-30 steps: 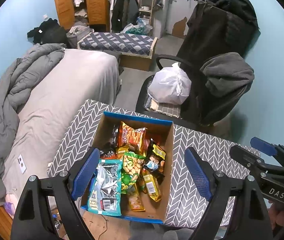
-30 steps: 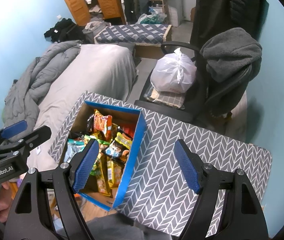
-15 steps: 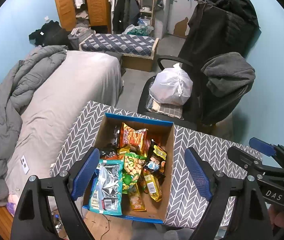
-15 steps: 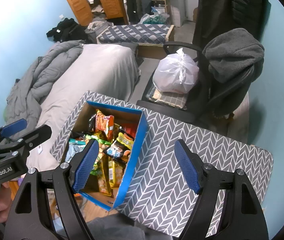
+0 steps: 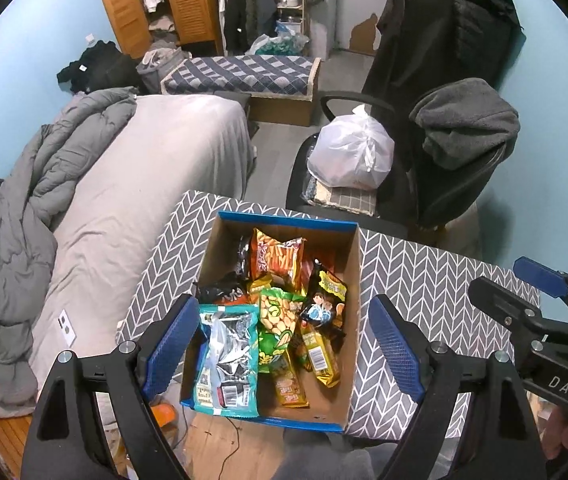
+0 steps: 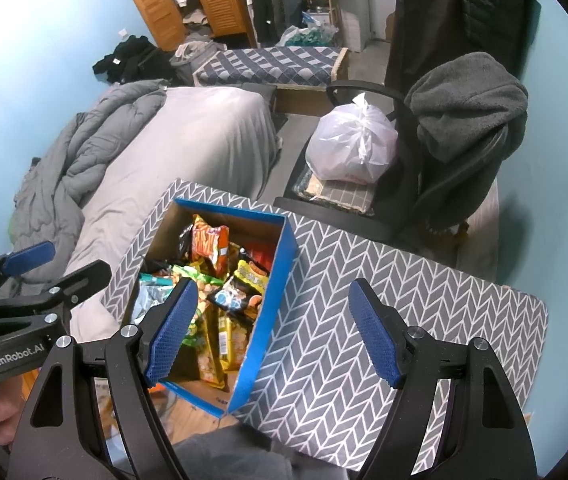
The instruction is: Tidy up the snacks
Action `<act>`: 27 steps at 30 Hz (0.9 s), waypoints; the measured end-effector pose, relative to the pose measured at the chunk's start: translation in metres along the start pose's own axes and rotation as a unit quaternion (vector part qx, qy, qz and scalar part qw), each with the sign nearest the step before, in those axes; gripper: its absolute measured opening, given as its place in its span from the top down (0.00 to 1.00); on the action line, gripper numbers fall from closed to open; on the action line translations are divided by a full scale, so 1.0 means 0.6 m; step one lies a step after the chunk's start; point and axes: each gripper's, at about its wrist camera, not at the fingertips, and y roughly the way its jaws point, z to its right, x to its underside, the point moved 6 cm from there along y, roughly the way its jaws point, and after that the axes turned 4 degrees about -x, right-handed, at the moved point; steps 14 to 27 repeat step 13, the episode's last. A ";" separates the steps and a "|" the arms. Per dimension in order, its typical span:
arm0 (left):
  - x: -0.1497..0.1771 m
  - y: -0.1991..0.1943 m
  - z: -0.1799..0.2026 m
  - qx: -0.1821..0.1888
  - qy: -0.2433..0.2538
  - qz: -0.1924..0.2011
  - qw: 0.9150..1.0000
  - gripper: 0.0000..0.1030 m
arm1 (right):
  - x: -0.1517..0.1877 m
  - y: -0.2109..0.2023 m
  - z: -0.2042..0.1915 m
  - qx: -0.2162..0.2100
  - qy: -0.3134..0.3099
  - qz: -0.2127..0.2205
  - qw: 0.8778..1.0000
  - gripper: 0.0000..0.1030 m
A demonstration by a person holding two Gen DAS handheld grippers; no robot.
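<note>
A blue-rimmed cardboard box stands on a grey chevron-patterned table and holds several snack packs: an orange chip bag, a green peanut bag, a teal and silver bag and a black bag. My left gripper is open and empty above the box's near end. My right gripper is open and empty above the box's blue right wall and the table. Each gripper shows at the edge of the other's view.
A bed with a grey duvet lies left of the table. An office chair with a white plastic bag and dark clothes stands behind it. Wooden floor shows under the table's near edge.
Both views have shifted only slightly; the box and table sit a little further right and lower in the frame. Both grippers stay open and empty.
</note>
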 end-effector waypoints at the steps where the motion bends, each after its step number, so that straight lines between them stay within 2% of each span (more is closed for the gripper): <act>1: 0.000 0.000 -0.001 0.000 0.000 0.000 1.000 0.15 | 0.000 0.000 0.000 0.000 0.000 0.000 1.000 0.25; 27: 0.001 0.000 -0.005 0.000 -0.002 0.001 1.000 0.15 | 0.010 0.004 -0.004 -0.001 -0.001 0.000 1.000 0.25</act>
